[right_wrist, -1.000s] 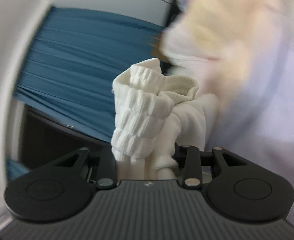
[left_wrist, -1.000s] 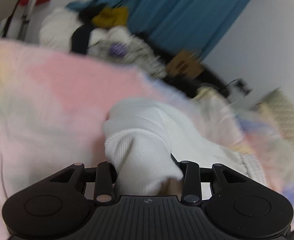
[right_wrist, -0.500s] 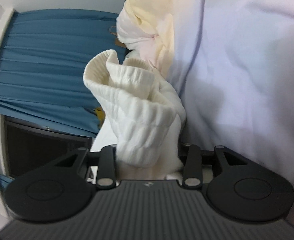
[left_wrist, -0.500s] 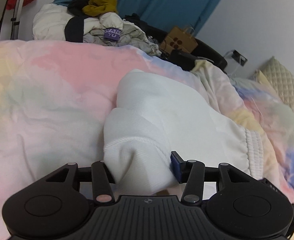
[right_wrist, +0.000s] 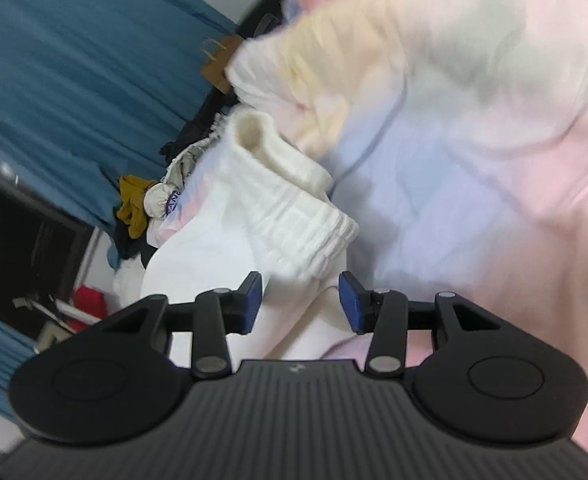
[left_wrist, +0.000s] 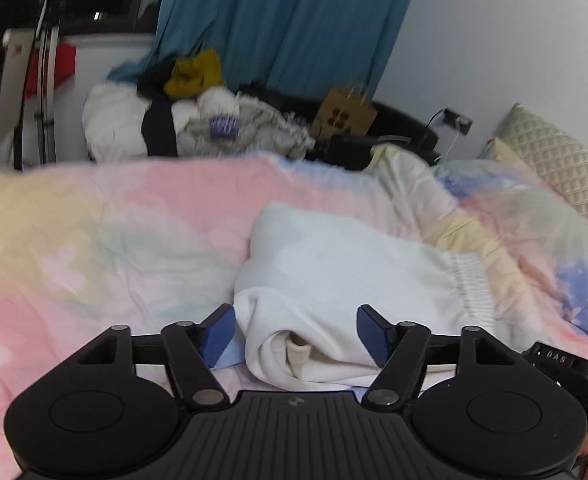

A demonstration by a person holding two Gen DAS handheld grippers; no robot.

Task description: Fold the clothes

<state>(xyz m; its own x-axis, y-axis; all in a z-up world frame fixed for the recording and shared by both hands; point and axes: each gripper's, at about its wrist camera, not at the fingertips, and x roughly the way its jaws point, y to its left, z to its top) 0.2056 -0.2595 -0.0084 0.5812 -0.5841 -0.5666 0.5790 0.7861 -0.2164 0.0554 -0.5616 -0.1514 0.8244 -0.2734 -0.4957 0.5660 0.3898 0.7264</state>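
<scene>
- Left wrist view: my left gripper [left_wrist: 296, 334] is opening; its blue fingers [left_wrist: 217, 336] now stand clear on either side of the folded white sweatpants [left_wrist: 346, 276], which half a second ago they pinched.
- The sweatpants lie at lower centre on the pastel duvet [left_wrist: 113, 240] of the bed.
- Right wrist view: my right gripper [right_wrist: 301, 307] is opening too; the ribbed waistband [right_wrist: 294, 208] sits beyond the fingers, released.
- Reading: this fold looks set down; I judge both hands free.
</scene>
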